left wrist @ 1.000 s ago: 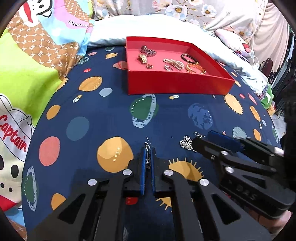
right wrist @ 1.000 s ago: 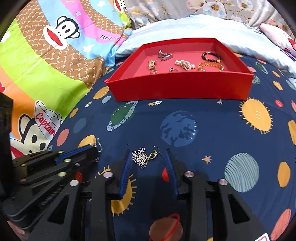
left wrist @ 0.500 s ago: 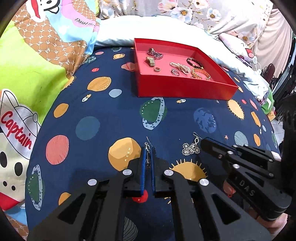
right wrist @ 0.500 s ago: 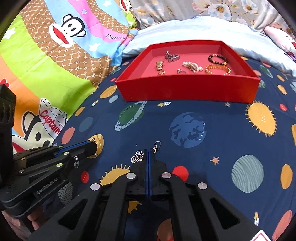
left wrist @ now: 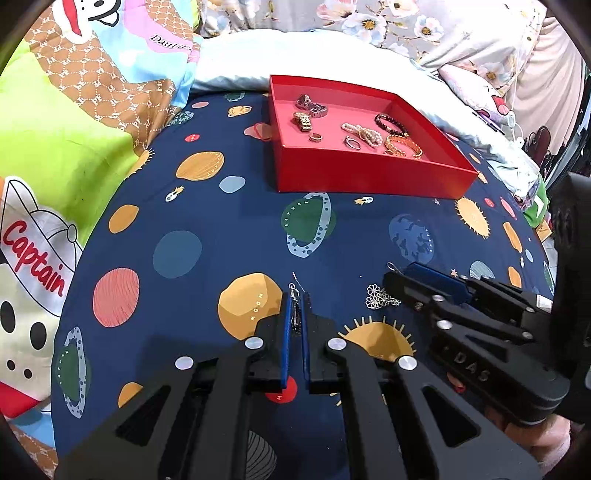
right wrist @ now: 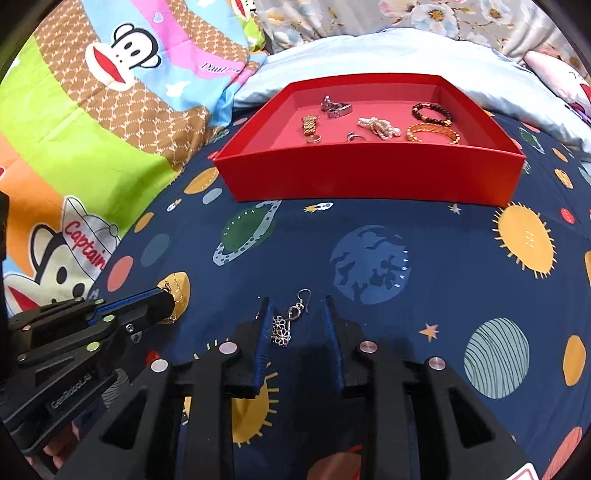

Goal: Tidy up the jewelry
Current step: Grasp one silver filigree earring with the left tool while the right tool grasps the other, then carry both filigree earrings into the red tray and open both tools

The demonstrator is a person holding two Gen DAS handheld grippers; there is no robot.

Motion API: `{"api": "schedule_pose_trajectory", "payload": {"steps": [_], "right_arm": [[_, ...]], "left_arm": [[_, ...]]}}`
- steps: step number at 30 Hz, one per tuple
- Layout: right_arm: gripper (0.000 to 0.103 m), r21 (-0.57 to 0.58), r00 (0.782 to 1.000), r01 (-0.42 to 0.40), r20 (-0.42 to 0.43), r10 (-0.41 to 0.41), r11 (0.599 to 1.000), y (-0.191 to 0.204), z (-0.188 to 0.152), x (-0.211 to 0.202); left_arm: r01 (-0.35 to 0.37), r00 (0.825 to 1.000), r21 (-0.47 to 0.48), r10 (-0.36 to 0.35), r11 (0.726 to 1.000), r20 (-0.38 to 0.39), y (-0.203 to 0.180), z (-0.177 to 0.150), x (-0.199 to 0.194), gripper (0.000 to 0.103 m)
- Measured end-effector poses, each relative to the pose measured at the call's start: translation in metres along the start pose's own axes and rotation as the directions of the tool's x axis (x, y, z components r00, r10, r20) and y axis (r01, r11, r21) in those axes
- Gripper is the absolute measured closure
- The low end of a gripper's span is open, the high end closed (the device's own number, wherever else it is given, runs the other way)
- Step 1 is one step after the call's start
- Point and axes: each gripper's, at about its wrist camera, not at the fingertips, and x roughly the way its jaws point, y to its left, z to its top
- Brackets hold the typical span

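My left gripper (left wrist: pixel 295 297) is shut on a thin silver earring (left wrist: pixel 295 306) just above the navy planet-print bedspread. My right gripper (right wrist: pixel 297 304) is open, its jaws either side of a silver flower earring (right wrist: pixel 284 326) that lies on the bedspread. The flower earring (left wrist: pixel 380 297) also shows in the left wrist view, beside the right gripper's fingertips (left wrist: pixel 397 282). The left gripper (right wrist: pixel 168 304) shows at the left of the right wrist view. A red tray (left wrist: pixel 369 177) (right wrist: pixel 369 181) further back holds watches, rings and bracelets.
A bright cartoon-monkey quilt (right wrist: pixel 92 129) is bunched at the left. A pale blue pillow (right wrist: pixel 369 51) lies behind the tray. Floral bedding (left wrist: pixel 424 29) is at the back, and room clutter sits past the bed's right edge.
My right gripper was open, shut beside the flower earring half a second ago, and is open again around it. My left gripper stays shut on its earring. Both views have drawn back slightly from the tray.
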Motion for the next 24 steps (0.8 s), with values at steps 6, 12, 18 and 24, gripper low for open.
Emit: {"api": "schedule_pose_trajectory", "payload": {"steps": [6,12,18,24], "right_arm": [[0.091,-0.020,1.000,0.007,0.003,-0.007,1.000,0.005,0.001,0.002],[0.098,-0.016,1.000,0.006,0.016,-0.005,1.000,0.003,0.001,-0.006],[0.099,-0.005,0.999,-0.006,0.053,0.007,1.000,0.000,0.002,-0.028],[0.099,-0.006,0.993,0.001,0.117,-0.001,1.000,-0.008,0.014,-0.061]], "left_arm": [[0.001,1.000,-0.002,-0.001,1.000,-0.003,0.001,0.000,0.001,0.099],[0.003,1.000,-0.001,-0.003,1.000,0.000,0.001,0.000,0.001,0.099],[0.015,1.000,0.004,-0.015,1.000,0.016,-0.004,0.004,-0.006,0.099],[0.030,0.999,0.016,-0.030,0.999,0.038,-0.014,0.015,-0.015,0.099]]}}
